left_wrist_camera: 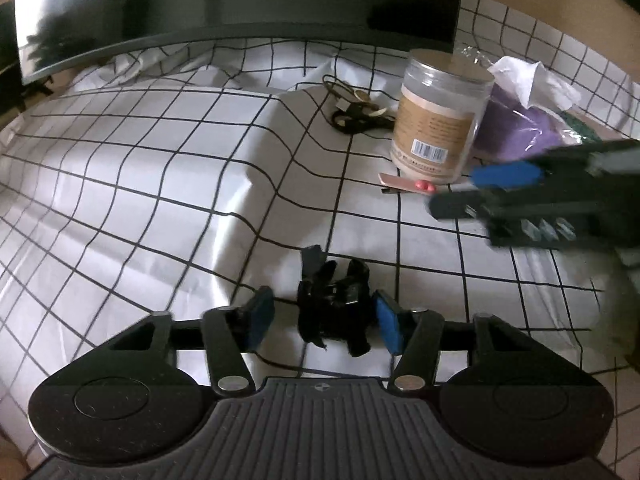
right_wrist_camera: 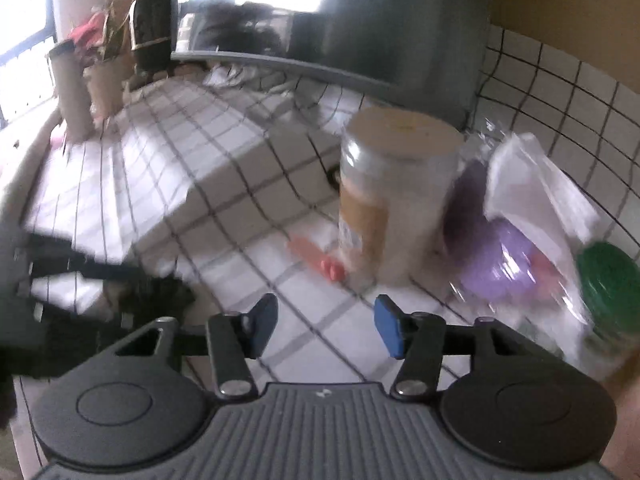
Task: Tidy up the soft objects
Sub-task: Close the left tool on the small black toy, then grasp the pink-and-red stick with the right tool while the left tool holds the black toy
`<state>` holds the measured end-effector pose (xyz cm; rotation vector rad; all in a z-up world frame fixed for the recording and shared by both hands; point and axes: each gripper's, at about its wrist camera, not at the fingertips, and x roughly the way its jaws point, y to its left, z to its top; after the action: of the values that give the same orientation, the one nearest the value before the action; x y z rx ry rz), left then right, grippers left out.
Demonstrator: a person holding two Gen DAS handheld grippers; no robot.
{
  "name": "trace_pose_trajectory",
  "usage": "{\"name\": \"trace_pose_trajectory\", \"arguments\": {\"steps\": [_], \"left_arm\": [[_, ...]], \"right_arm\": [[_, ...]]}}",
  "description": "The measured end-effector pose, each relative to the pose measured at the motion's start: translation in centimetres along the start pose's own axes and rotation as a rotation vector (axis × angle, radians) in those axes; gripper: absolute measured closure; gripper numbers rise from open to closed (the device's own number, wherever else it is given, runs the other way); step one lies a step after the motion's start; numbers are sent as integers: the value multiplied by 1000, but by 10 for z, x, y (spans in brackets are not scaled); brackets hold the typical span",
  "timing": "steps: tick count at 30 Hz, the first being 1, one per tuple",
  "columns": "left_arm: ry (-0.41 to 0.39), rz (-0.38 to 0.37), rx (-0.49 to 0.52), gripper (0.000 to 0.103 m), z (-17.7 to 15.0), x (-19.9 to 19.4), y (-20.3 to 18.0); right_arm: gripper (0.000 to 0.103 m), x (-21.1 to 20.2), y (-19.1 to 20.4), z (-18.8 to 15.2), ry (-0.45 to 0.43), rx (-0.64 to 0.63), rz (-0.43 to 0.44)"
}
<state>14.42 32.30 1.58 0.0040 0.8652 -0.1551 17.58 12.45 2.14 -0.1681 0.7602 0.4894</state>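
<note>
My left gripper [left_wrist_camera: 322, 320] stands half open around the black bundle [left_wrist_camera: 334, 312] on the cloth [left_wrist_camera: 160, 152]; its right pad touches, left stands apart. My right gripper [right_wrist_camera: 326, 326], half open and empty, sits farther off.

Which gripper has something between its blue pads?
The left gripper: a black bundle sits between its pads. The right gripper has only tablecloth there.

Cloth [left_wrist_camera: 332, 312] on surface [left_wrist_camera: 140, 152], between left claw [left_wrist_camera: 325, 318] pads; jar [left_wrist_camera: 440, 116] behind, bag [left_wrist_camera: 520, 120] right of jar, monitor [left_wrist_camera: 240, 0] at rear.
</note>
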Motion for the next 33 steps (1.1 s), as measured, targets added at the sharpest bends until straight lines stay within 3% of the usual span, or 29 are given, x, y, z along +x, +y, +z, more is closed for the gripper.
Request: {"name": "trace_pose_trajectory", "arguments": {"steps": [3,6,10,12,17,19,25,30,33], "left_arm": [[19,-48,-42,65,4,-5,17],[-21,-73,-57,65,6,-20,32],[-64,-76,-47,65,15,-34,57],[-71,-61,-60,65,22,-36,71],[-82,-91,-84,65,32,-39,89],[-79,-106,-63,65,33,-40,88],[-60,-142,-26,65,29,-38,86],[-56,-155,-33,65,30,-33,95],[-52,-168,-51,65,31,-28,99]], "right_arm": [[49,18,3,12,-7,53,-25],[49,36,4,17,35,155,-47],[48,32,19,16,30,217,108],[49,21,30,18,-22,183,126],[52,33,45,28,-78,42,-86],[58,40,46,30,-83,10,-102],[59,61,61,32,-81,-175,-150],[59,70,52,31,-3,-48,-123],[59,51,42,27,17,112,-15]]}}
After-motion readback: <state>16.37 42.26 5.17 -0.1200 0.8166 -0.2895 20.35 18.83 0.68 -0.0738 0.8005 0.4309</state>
